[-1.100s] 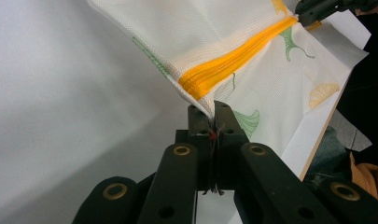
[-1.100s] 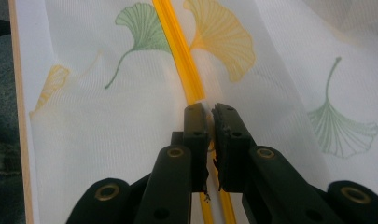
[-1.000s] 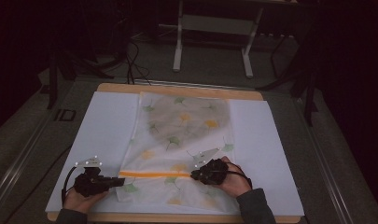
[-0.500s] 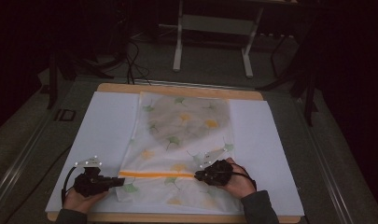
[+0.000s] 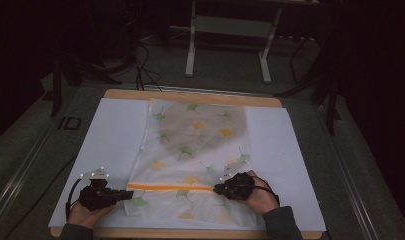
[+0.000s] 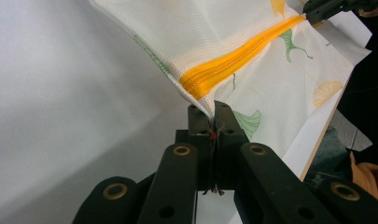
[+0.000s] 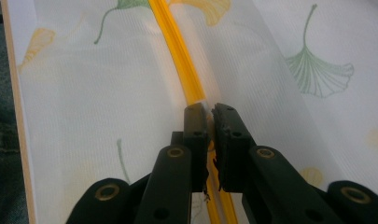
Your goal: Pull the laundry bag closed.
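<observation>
Mesh bag (image 5: 192, 160), white with a ginkgo-leaf print, lies flat on the white sheet (image 5: 110, 145) over the table (image 5: 190, 96), centred, its orange zipper (image 5: 170, 188) running 9-to-3 o'clock across the near end. Left gripper (image 5: 124, 194) at about 8 o'clock of the bag: jaws pressed together on the corner fabric at the zipper's end, cloth lifted slightly off the sheet (image 6: 60, 116) in the left gripper view. Likely purpose: anchor that end so the zipper stays taut. Right gripper (image 5: 217, 189) at about 5 o'clock: jaws clamped on the zipper line (image 7: 182, 56), probably on the slider, though the pull itself is hidden between the pads. Judged step: drawing the slider along while the opposite end is held.
</observation>
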